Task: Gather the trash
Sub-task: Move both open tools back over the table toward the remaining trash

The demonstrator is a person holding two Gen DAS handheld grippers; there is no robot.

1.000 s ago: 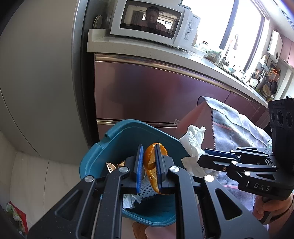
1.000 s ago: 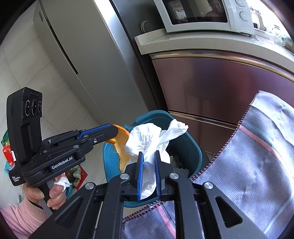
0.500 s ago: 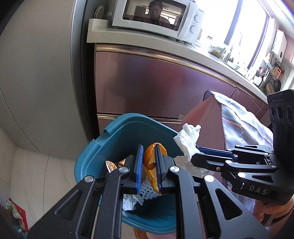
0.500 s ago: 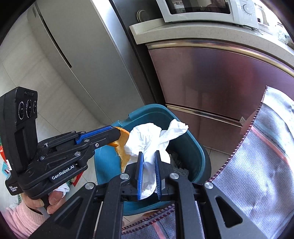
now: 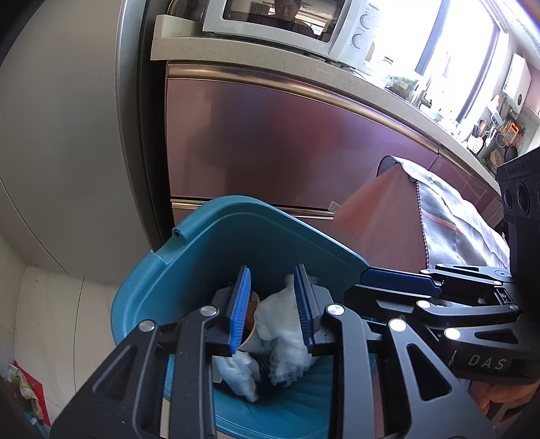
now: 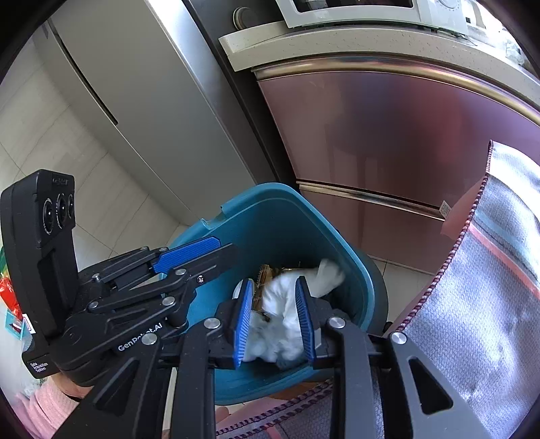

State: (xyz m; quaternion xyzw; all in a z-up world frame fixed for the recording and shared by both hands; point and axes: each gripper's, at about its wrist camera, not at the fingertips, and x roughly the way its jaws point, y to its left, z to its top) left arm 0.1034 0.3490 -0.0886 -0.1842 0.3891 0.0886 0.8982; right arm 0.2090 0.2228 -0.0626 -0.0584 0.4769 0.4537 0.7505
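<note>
Both tools, the left tool (image 5: 273,304) and the right tool (image 6: 275,319), have just been opening and now stand part open over the blue bin (image 6: 287,216), gripping nothing. The white tissue (image 6: 287,314) lies loose in the bin between the right pads, toward 12 o'clock. It may snag on a ribbed pad and lift out as the tool withdraws.

pale tiled floor (image 6: 111,189), grey fridge (image 5: 67,135), mauve cabinets (image 5: 270,145) under a microwave (image 5: 287,23) (bright window (image 5: 435,44) beyond).
</note>
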